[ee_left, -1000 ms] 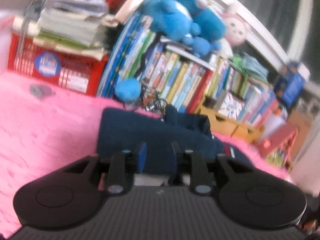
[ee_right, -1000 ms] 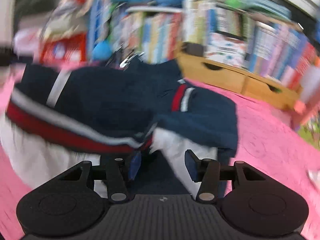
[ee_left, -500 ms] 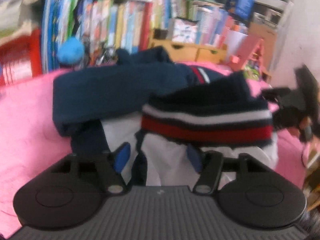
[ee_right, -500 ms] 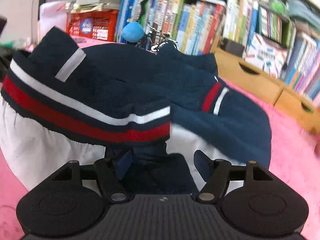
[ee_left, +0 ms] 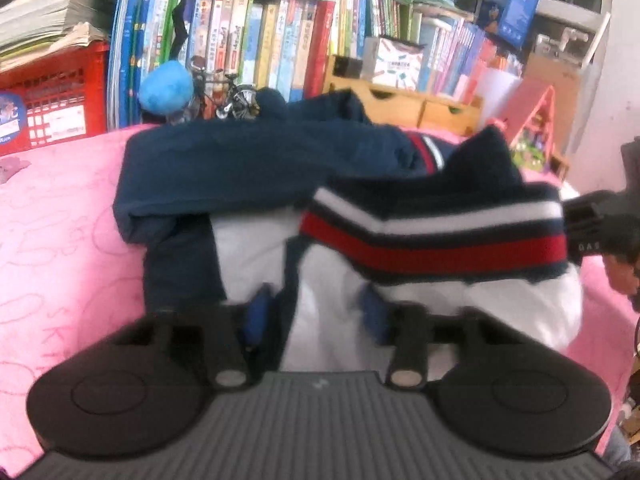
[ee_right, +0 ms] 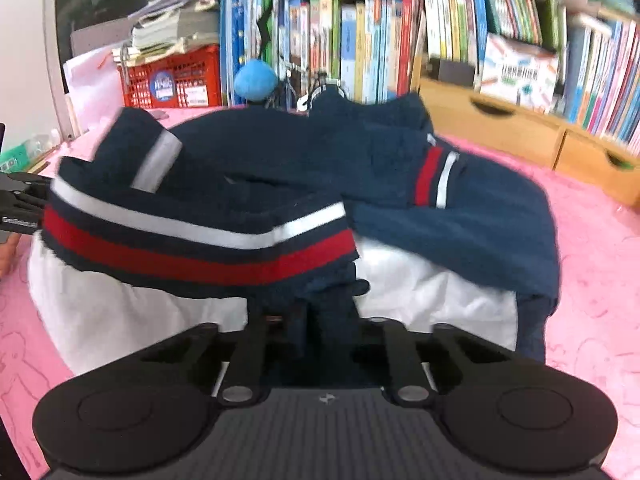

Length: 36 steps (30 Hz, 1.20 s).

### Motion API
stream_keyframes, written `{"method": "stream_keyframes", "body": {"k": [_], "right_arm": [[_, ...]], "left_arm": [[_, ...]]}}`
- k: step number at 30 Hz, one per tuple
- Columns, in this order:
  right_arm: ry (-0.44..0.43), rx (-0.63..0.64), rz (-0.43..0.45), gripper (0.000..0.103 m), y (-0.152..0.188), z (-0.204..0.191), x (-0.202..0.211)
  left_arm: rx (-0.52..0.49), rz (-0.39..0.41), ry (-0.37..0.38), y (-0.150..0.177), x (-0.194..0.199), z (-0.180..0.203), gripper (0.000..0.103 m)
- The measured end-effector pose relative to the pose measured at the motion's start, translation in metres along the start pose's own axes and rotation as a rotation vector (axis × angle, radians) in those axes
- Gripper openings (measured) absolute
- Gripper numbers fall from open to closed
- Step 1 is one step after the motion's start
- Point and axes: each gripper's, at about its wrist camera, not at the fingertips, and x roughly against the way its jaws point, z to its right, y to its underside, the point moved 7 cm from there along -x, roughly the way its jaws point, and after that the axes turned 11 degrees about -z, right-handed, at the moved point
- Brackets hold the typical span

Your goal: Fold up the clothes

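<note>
while the jacket [ee_left: 256, 168] lies bunched on the pink cover [ee_left: 60, 216] | left gripper [ee_left: 316, 312]: fingers apart, white lining between them, not pinched | right gripper [ee_right: 324, 320]: closure hidden by cloth, cannot tell | judgement: grip hem [ee_right: 192, 248] at both ends, keep it level, smooth before creasing.

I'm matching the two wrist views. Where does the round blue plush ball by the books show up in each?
Left wrist: round blue plush ball upper left, right of the red plastic crate.
Right wrist: ball upper centre-left, again right of the crate.
Shared landmark: the crate.
</note>
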Motion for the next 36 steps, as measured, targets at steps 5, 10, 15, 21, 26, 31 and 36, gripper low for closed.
{"method": "stream_keyframes", "body": {"k": [5, 10, 15, 21, 26, 31, 36], "right_arm": [[0.100, -0.095, 0.058, 0.010, 0.006, 0.022, 0.031], [0.210, -0.188, -0.040, 0.017, 0.028, 0.048, 0.026], [0.232, -0.214, -0.053, 0.029, 0.037, 0.056, 0.024], [0.132, -0.242, 0.101, 0.045, 0.007, 0.073, 0.044], [0.072, -0.200, 0.094, 0.055, -0.011, 0.060, 0.021], [0.050, -0.163, 0.053, 0.056, -0.011, 0.052, -0.002], [0.026, -0.166, 0.026, 0.064, -0.007, 0.052, -0.015]], "left_arm": [[0.054, 0.052, -0.042, 0.000, 0.023, -0.008, 0.020], [0.153, 0.002, -0.098, 0.010, 0.025, -0.033, 0.021], [0.180, -0.005, -0.131, 0.011, 0.030, -0.042, 0.026], [0.209, 0.106, -0.036, -0.020, 0.043, -0.045, 0.025], [0.188, 0.041, -0.004, -0.030, 0.011, -0.035, 0.037], [0.171, 0.019, -0.001, -0.032, -0.005, -0.031, 0.055], [0.106, 0.007, -0.002, -0.027, -0.007, -0.025, 0.066]]}}
